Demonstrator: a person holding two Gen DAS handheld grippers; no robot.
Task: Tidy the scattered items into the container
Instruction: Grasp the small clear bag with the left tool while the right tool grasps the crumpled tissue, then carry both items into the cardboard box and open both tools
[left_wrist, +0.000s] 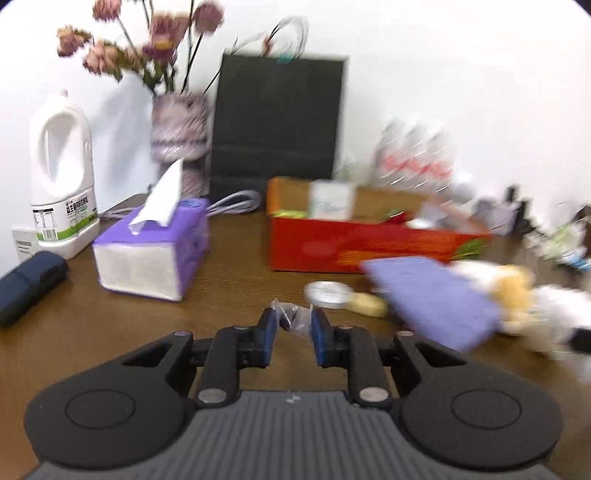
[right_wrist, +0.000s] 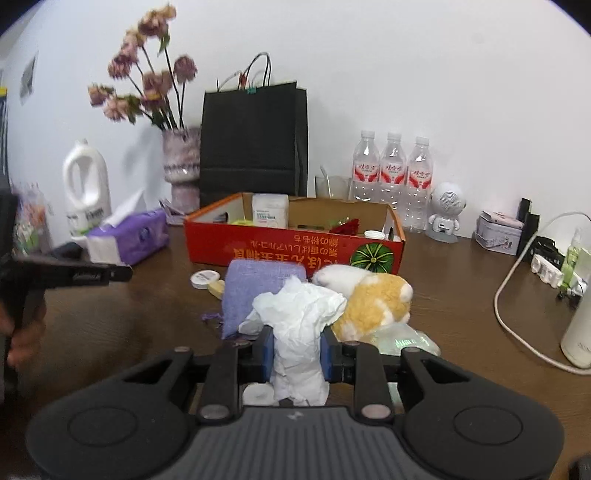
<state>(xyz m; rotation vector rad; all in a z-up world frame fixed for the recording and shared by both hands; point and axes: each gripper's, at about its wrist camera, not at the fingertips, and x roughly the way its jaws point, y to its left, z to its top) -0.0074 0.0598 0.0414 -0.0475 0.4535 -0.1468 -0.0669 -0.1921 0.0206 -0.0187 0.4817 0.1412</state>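
Note:
A red cardboard box (right_wrist: 295, 247) (left_wrist: 369, 243) sits mid-table and holds several items. In front of it lie a purple cloth (right_wrist: 255, 291) (left_wrist: 432, 295), a white-and-tan plush toy (right_wrist: 373, 299) (left_wrist: 513, 291), a small round tin (right_wrist: 205, 278) (left_wrist: 328, 291) and a yellowish piece (left_wrist: 369, 304). My right gripper (right_wrist: 297, 350) is shut on a crumpled white tissue (right_wrist: 301, 321). My left gripper (left_wrist: 293, 323) is shut on a small clear plastic bag (left_wrist: 293, 317) just above the table, left of the cloth. The left wrist view is motion-blurred.
A purple tissue box (left_wrist: 151, 251), white jug (left_wrist: 62, 177), flower vase (left_wrist: 181, 129) and black paper bag (left_wrist: 277, 122) stand at the back left. Three water bottles (right_wrist: 391, 177), a white robot figure (right_wrist: 447, 210), a tin (right_wrist: 498, 232) and a white cable (right_wrist: 517, 273) are on the right.

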